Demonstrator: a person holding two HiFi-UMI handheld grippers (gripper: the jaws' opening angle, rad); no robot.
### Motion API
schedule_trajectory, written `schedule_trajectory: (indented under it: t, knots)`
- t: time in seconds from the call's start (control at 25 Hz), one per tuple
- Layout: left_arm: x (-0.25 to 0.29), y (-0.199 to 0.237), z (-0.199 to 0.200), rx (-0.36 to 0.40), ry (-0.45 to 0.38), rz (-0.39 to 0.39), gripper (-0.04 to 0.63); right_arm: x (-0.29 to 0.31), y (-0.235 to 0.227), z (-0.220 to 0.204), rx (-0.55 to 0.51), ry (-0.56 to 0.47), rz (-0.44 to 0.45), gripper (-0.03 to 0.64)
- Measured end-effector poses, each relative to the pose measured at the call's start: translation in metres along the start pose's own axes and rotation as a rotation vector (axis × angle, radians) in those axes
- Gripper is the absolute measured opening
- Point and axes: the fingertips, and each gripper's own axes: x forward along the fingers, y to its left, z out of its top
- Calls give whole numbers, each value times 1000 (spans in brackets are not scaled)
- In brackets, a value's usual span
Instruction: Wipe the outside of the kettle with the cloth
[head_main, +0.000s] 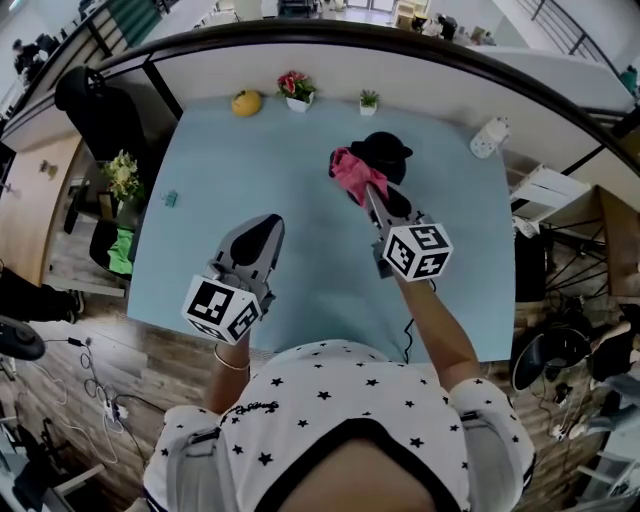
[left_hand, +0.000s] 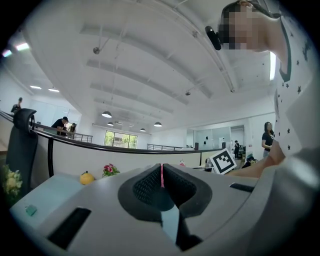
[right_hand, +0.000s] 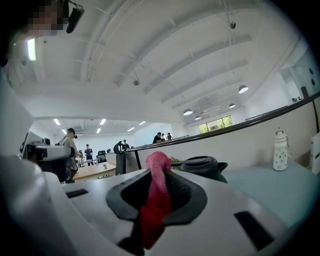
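Right tongs (head_main: 371, 193) clamped on cloth (head_main: 349, 168), kettle (head_main: 389, 151) just beyond toward far edge of the counter (head_main: 250, 170); left tongs (head_main: 261, 229) together, farther off

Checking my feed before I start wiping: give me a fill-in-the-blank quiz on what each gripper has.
The right gripper is shut on the pink ____. The left gripper is ____ and holds nothing. Just beyond the right gripper stands the black ____.
Missing: cloth; shut; kettle.
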Motion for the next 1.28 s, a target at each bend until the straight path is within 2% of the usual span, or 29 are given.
schedule_trajectory:
  t: [0.4, 1.28]
  knots:
    - [11, 4, -11, -28, 26, 11, 37, 5, -39, -12, 0, 31, -97, 60]
    - [24, -6, -15, 3, 90, 72, 37, -22, -156, -8, 84, -22, -268, 60]
